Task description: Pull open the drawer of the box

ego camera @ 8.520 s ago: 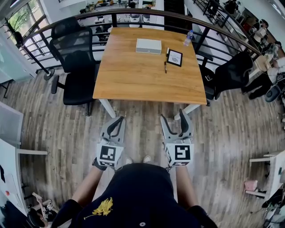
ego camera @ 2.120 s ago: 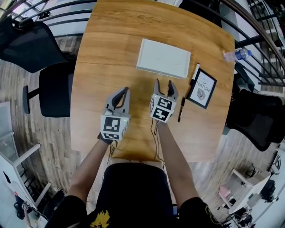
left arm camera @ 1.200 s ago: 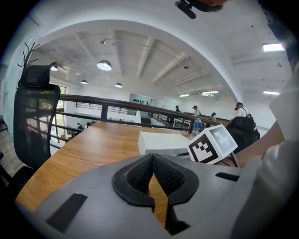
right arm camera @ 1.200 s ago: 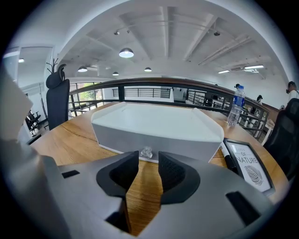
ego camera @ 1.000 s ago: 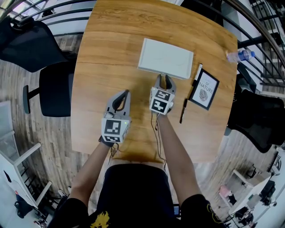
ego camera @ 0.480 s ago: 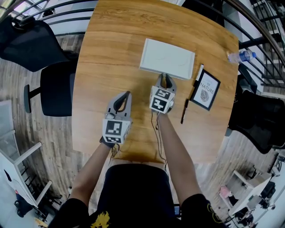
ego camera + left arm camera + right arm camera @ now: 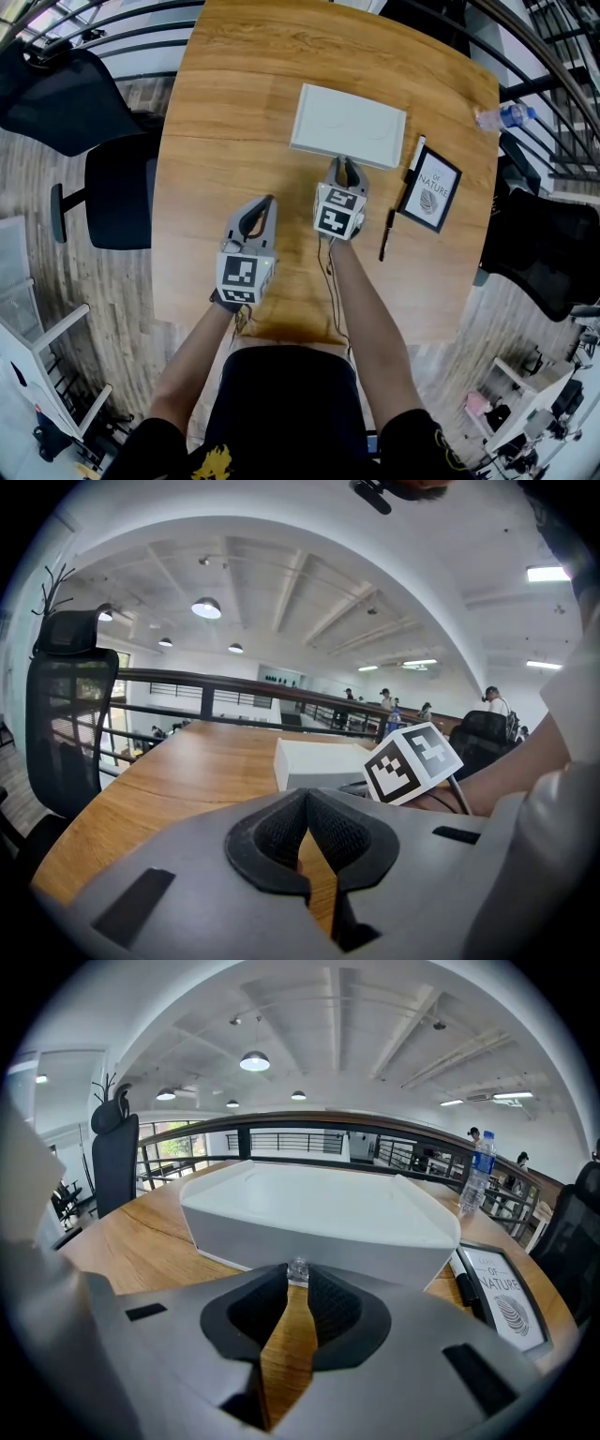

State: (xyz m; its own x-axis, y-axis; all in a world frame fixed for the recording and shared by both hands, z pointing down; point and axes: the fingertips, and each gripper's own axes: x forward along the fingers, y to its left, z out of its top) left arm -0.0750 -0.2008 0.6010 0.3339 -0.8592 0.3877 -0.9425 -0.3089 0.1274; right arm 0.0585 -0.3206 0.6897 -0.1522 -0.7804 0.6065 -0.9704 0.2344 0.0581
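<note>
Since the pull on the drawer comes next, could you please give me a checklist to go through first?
1. Right gripper on the clear knob: ok. Its jaws have just been closing, and the knob sits between their tips.
2. Grip firm enough to pull: cannot tell.
3. White box braced against sliding: not ok. The left gripper is apart from it, jaws together and empty.
4. Pull path over the table: ok. Only bare wood shows on the near side of the box.
5. Pen and framed picture out of the way: ok. Both lie to the right of the box.
</note>
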